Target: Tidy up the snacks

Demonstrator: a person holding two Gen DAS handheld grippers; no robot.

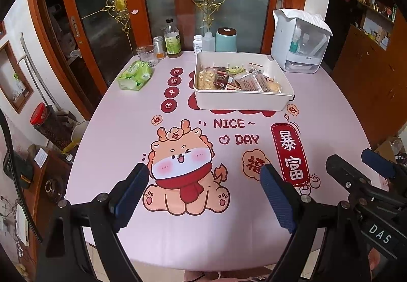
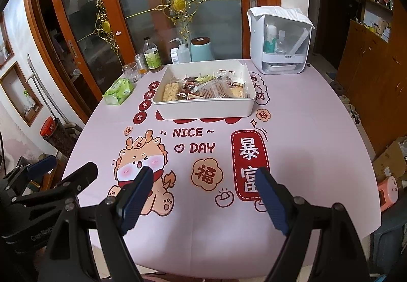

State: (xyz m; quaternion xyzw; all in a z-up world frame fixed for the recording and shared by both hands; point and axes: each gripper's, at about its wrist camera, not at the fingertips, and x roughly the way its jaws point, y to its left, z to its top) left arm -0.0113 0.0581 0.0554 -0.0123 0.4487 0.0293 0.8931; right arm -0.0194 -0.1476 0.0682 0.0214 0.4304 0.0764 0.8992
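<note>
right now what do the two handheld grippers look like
Both are black plastic frames with silver pivot bolts. The left gripper and right gripper each carry two dark blue, ridged finger pads. The right one's body shows white "DAS" lettering. No cables visible.

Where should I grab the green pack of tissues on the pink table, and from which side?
Take the green soft tissue pack across its narrow width, from above. It lies flat with clear table on both long sides, and an open claw looks wide enough to span it; the glass cup crowds its far end.
</note>
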